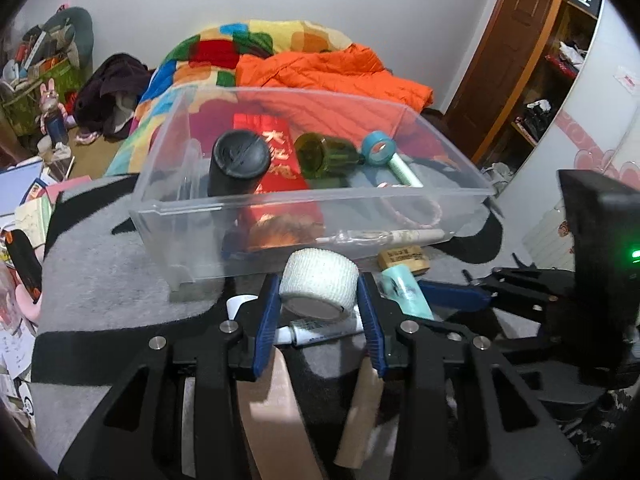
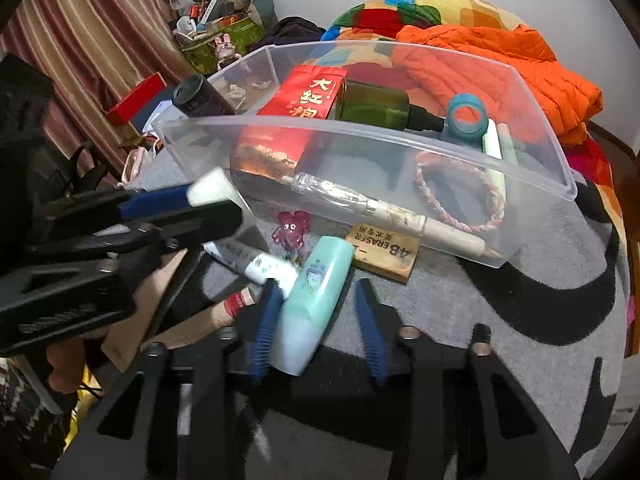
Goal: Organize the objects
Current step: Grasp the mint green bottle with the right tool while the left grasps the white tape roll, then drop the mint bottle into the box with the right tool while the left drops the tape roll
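A clear plastic bin [image 1: 168, 200] sat on a grey-and-black rug [image 1: 100, 280], just beyond both grippers. Inside it lay a black cylinder [image 1: 240, 156], a red packet [image 1: 280, 160], a green bottle [image 1: 324, 154], a teal tape ring [image 1: 378, 147], a braided cord loop [image 2: 460, 192] and a long brush [image 2: 380, 212]. Near its front wall, on the rug, lay a wooden 4B eraser [image 2: 384, 254], a small pink charm [image 2: 290, 230] and a white tube [image 1: 320, 326].

The left gripper [image 1: 318, 312] had its blue jaws clamped on the sides of a white bandage roll [image 1: 318, 280], a textured cloth-like cylinder with a grey core, held just in front of the bin.

The right gripper [image 2: 316, 320] straddled a mint-green case [image 2: 310, 304], rounded, with a cartoon print, lying on the rug. Its left jaw touched the case; the right jaw stood apart from it.
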Available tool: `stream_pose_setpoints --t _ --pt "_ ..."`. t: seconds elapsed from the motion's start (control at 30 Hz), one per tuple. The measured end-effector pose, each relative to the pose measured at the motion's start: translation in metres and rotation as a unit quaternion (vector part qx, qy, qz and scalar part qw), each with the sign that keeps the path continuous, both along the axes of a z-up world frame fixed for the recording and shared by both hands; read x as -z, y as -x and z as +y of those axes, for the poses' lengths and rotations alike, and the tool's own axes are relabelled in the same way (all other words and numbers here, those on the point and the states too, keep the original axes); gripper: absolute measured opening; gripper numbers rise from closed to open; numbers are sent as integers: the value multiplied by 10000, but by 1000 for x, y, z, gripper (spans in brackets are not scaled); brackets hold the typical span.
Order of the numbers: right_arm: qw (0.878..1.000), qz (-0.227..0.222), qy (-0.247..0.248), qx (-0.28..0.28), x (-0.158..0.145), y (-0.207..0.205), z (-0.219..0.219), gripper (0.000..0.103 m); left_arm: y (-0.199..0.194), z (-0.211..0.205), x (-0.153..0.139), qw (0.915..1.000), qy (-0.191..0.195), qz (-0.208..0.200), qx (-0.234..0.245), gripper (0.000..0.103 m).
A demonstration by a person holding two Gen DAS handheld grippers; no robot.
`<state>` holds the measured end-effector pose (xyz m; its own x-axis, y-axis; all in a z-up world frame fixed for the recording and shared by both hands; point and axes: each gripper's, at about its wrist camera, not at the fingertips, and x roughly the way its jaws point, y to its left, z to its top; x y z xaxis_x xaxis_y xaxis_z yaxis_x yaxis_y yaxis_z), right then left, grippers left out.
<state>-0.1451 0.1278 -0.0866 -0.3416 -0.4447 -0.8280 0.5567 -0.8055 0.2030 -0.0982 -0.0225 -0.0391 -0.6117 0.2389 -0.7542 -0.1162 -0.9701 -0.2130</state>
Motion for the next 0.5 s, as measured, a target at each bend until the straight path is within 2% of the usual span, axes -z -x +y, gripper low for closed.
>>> stream_pose_setpoints --t 0.03,0.07,0.3,0.5 --pt "10000 13 -24 1 0 -1 1 20 -1 0 -3 10000 -7 49 12 39" --pt "10000 6 -29 -4 -1 0 1 17 -4 2 -8 9999 -4 126 21 39" --pt "9999 65 34 72 -6 -11 17 16 -4 6 -36 9985 15 542 14 39" --pt "9987 364 296 189 -36 -18 33 16 3 8 -49 9970 72 765 -81 39"
